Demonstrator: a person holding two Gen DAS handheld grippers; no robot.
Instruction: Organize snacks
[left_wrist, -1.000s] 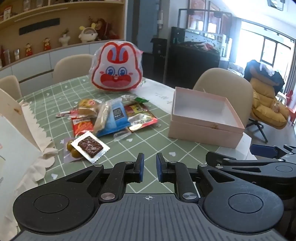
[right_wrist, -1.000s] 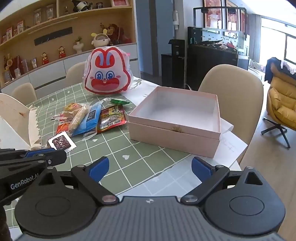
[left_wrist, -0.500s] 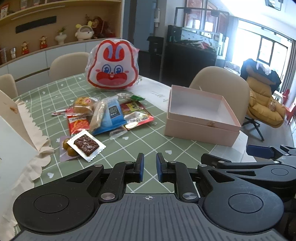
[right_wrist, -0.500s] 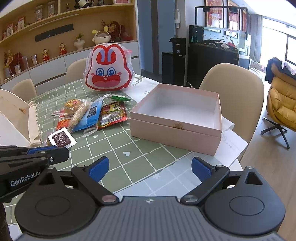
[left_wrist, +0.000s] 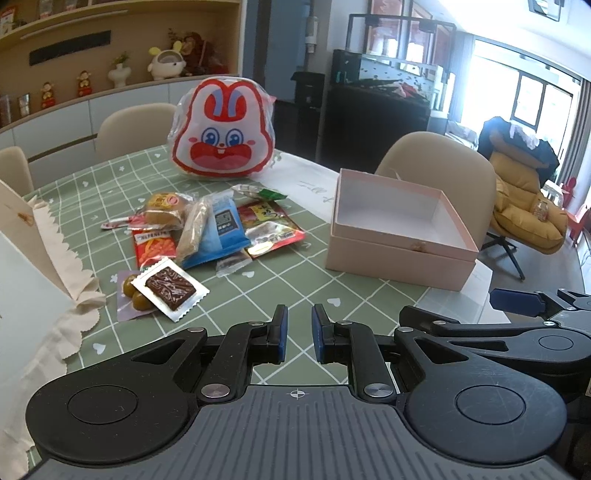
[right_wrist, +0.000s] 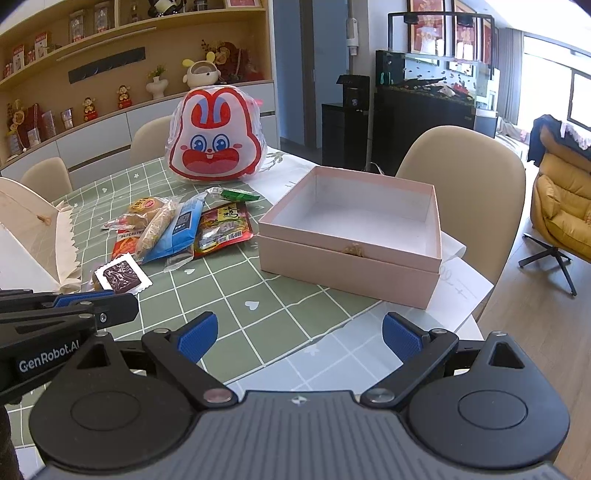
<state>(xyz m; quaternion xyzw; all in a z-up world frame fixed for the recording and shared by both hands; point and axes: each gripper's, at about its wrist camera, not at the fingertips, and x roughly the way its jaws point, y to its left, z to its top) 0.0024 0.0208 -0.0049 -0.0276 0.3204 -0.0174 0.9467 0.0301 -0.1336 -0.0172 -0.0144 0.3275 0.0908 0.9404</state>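
A green checked tablecloth (left_wrist: 258, 291) covers a dining table. A loose pile of snack packets (left_wrist: 210, 229) lies left of centre, fanned out as if tipped there for sorting. The blue packet (left_wrist: 221, 232) has its long axis running from near-left to far-right. An empty pink box (right_wrist: 354, 236) sits to the right, open side up, likely ready to receive the snacks. A rabbit-face bag (right_wrist: 216, 136) stands upright at the far side, facing the viewer. The left gripper (left_wrist: 297, 332) hovers low at the near edge, its jaws narrow with nothing between them. The right gripper (right_wrist: 299, 336) hovers beside it, spread wide and empty. Smaller wrappers are hard to identify.
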